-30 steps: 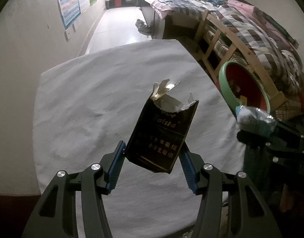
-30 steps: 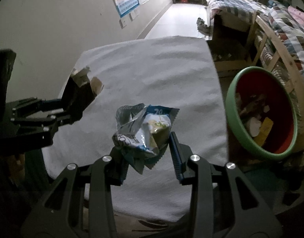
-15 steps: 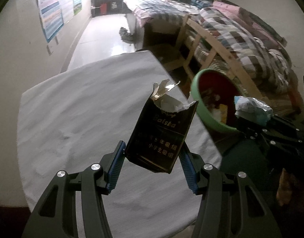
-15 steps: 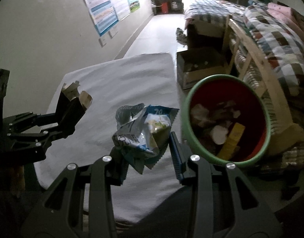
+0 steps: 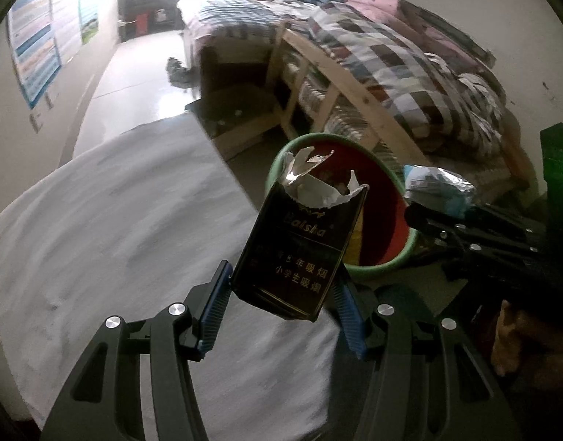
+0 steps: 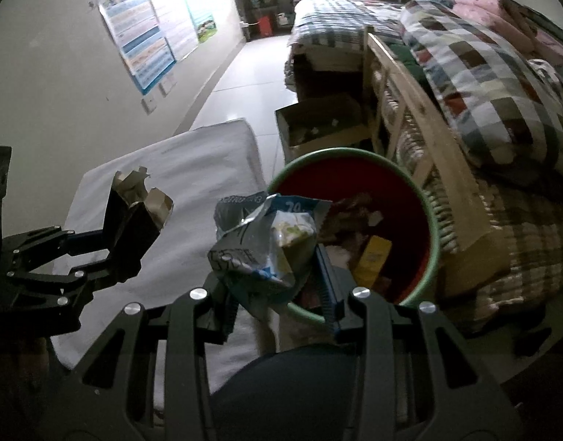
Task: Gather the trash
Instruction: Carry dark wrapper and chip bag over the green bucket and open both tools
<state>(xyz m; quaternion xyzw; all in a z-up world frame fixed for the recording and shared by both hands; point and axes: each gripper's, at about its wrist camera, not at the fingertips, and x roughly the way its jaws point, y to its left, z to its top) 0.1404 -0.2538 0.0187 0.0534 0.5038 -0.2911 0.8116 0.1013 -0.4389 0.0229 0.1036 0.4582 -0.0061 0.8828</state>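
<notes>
My left gripper (image 5: 281, 297) is shut on a torn black cigarette pack (image 5: 300, 246) and holds it in the air by the table's right edge, in front of the bin. It also shows in the right wrist view (image 6: 131, 228). My right gripper (image 6: 278, 286) is shut on a crumpled blue and silver snack wrapper (image 6: 263, 239), held over the near rim of the bin. The wrapper also shows in the left wrist view (image 5: 439, 187). The bin (image 6: 434, 228) is a round green tub with a red inside and several scraps of trash in it.
A table with a white cloth (image 5: 116, 220) lies to the left. A wooden bed frame with a checked quilt (image 6: 494, 84) stands right behind the bin. A cardboard box (image 6: 318, 121) sits on the floor beyond it. Posters (image 6: 142, 55) hang on the left wall.
Both grippers have swung right, away from the table and toward the bin, each still holding its piece of trash. The bin is now much closer and sits just behind both items.
</notes>
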